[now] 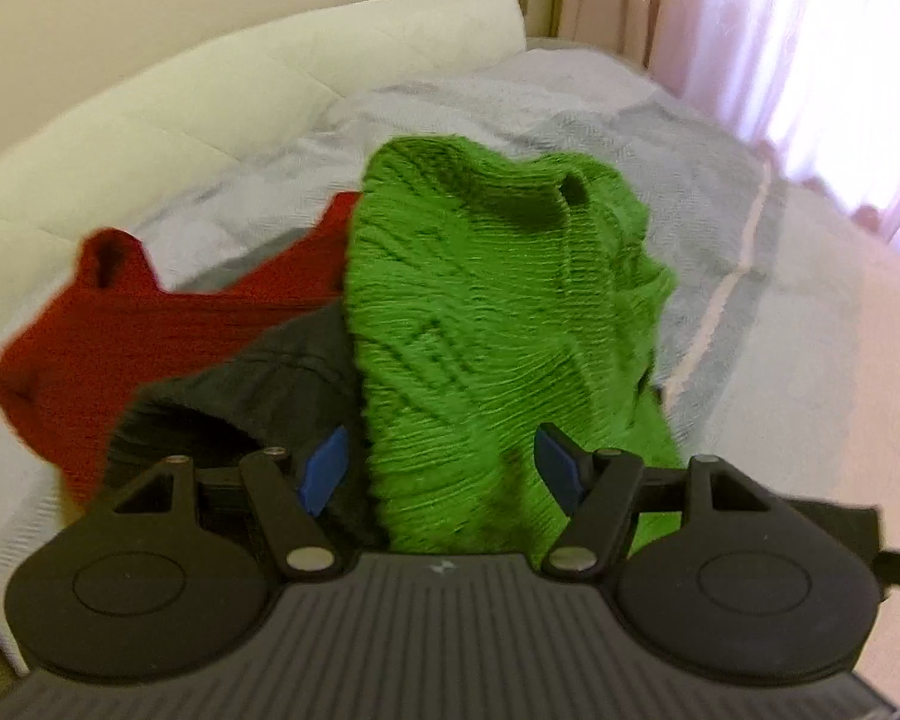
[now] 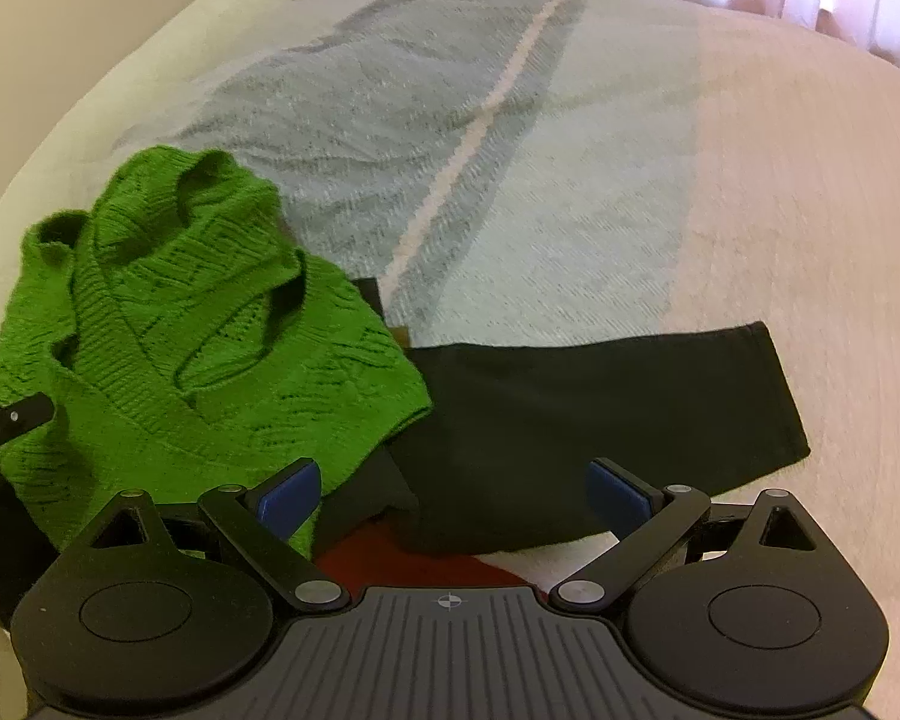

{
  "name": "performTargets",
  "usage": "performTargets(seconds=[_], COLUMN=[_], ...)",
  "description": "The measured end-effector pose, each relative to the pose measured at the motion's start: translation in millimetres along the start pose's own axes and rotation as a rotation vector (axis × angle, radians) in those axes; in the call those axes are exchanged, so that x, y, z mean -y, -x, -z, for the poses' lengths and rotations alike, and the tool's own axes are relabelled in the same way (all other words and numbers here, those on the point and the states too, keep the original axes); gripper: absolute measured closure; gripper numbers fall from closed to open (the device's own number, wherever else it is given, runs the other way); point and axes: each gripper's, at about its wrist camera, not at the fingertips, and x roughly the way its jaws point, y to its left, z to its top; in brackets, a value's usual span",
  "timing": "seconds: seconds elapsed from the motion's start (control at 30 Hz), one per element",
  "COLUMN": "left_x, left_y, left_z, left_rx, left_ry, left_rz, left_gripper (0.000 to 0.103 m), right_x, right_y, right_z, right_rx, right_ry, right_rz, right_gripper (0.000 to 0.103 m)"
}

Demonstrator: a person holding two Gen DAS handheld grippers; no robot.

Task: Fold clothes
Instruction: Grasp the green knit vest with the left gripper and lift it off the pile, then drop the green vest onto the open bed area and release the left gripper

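A green knit sweater (image 1: 486, 324) lies bunched on top of the pile, over a red garment (image 1: 120, 336) and a dark garment (image 1: 258, 390). My left gripper (image 1: 443, 471) hovers over the sweater's near edge, jaws wide open, with green knit showing between the blue pads (image 1: 324, 471) and no grip on it. In the right wrist view the green sweater (image 2: 198, 330) sits at the left, partly over a black garment (image 2: 570, 420) spread flat. A strip of the red garment (image 2: 390, 558) shows beneath. My right gripper (image 2: 455, 498) stands open above the black garment's near edge.
The clothes lie on a bed with a grey blanket (image 2: 390, 120) crossed by a pale stripe (image 2: 474, 138), and a pink cover (image 2: 810, 240) to the right. A white padded headboard (image 1: 150, 120) runs along the left. Curtains (image 1: 810, 30) hang behind.
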Motion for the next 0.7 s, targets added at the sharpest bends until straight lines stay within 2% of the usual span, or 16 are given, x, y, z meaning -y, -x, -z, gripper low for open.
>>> performTargets(seconds=[0.1, 0.17, 0.2, 0.23, 0.37, 0.43, 0.57, 0.7], left_x=[3.7, 9.1, 12.3, 14.7, 5.8, 19.3, 68.7, 129.7], left_y=[-17.1, -26.2, -25.1, -23.4, 2.4, 21.5, 68.8, 126.3], left_z=[0.7, 2.0, 2.3, 2.5, 1.5, 6.6, 17.6, 32.1], left_rx=[-0.029, -0.036, -0.025, -0.014, -0.013, -0.002, 0.022, 0.068], left_ry=[0.018, -0.015, -0.039, -0.055, 0.073, 0.039, -0.033, -0.097], left_rz=[0.038, -0.001, -0.019, -0.03, 0.124, 0.165, 0.322, 0.477], left_gripper=[0.042, 0.052, 0.065, 0.09, 0.092, 0.092, 0.093, 0.093], right_x=[6.4, 11.6, 14.6, 18.1, 39.1, 52.7, 88.1, 137.6], right_y=[1.3, 6.6, 9.9, 13.2, 31.3, 43.7, 78.1, 129.4], right_z=[1.5, 4.5, 6.5, 8.6, 20.0, 26.7, 42.3, 66.6], right_rx=[-0.003, 0.004, 0.008, 0.012, 0.027, 0.041, 0.087, 0.161], right_ry=[-0.002, 0.001, 0.004, 0.004, -0.041, -0.067, -0.128, -0.214], right_rz=[0.005, 0.005, 0.005, 0.008, 0.01, 0.008, 0.015, 0.025], right_gripper=[0.006, 0.006, 0.006, 0.006, 0.006, 0.006, 0.006, 0.006])
